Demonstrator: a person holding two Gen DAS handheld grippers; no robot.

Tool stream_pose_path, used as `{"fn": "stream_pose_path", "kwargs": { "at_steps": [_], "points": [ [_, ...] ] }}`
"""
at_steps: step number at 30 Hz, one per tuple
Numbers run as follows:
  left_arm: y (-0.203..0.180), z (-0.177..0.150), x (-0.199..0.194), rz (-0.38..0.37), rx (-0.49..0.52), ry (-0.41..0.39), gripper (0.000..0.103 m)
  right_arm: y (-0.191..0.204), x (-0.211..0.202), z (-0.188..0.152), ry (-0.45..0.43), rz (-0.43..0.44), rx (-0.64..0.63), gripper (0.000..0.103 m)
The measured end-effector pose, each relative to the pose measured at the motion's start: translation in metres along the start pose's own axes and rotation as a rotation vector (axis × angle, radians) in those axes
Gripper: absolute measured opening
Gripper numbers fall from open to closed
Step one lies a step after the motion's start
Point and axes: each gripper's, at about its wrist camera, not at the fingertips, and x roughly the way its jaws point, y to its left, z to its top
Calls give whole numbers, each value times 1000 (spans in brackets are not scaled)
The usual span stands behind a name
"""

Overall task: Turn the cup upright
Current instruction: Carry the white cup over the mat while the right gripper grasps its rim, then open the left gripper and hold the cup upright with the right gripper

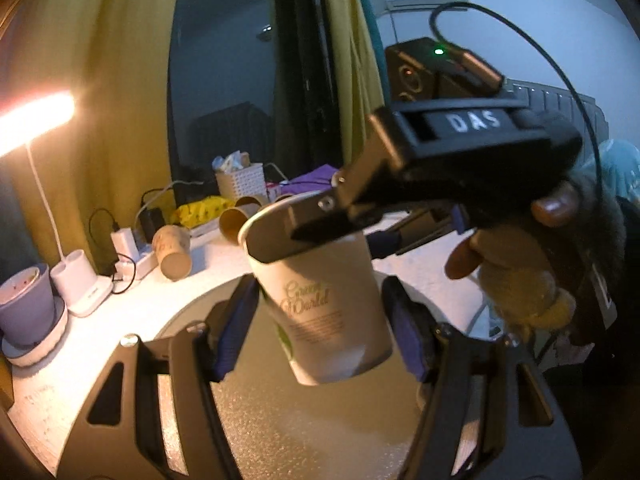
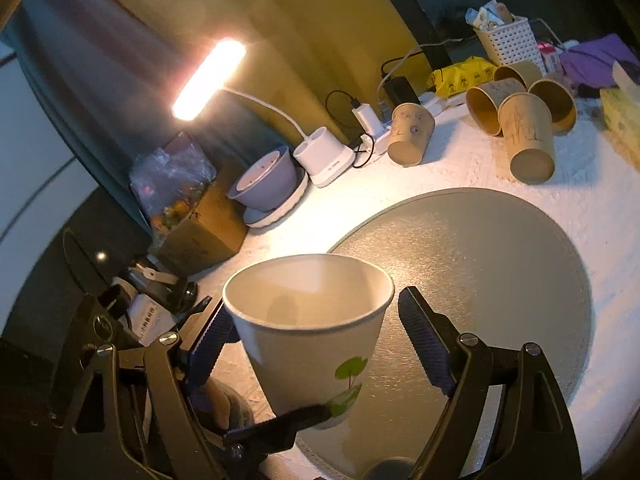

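Note:
A white paper cup (image 1: 328,300) with a green print hangs mouth up, tilted, above the round grey mat (image 1: 280,420). My right gripper (image 1: 340,224) comes in from the right and pinches the cup's rim, one finger inside the mouth. My left gripper (image 1: 320,328) is open, its blue pads (image 1: 236,332) on either side of the cup and apart from it. In the right wrist view the cup (image 2: 312,336) sits between the fingers of my right gripper (image 2: 316,328), and the left gripper's finger (image 2: 280,424) shows below it.
Several brown paper cups (image 2: 528,140) lie on their sides on the white table (image 2: 460,168) at the back. A lit desk lamp (image 2: 324,152), a purple bowl (image 2: 268,180), chargers, a white basket (image 2: 508,40) and a cardboard box (image 2: 200,228) crowd the table's far edge.

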Motion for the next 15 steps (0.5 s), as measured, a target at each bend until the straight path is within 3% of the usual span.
{"fn": "stream_pose_path", "kwargs": {
  "at_steps": [4,15],
  "points": [
    [1,0,1,-6,-4,5,66,1,0,0,5,14,-6,72],
    [7,-1,8,-5,-33,46,68,1,7,6,4,-42,-37,70]
  ]
}}
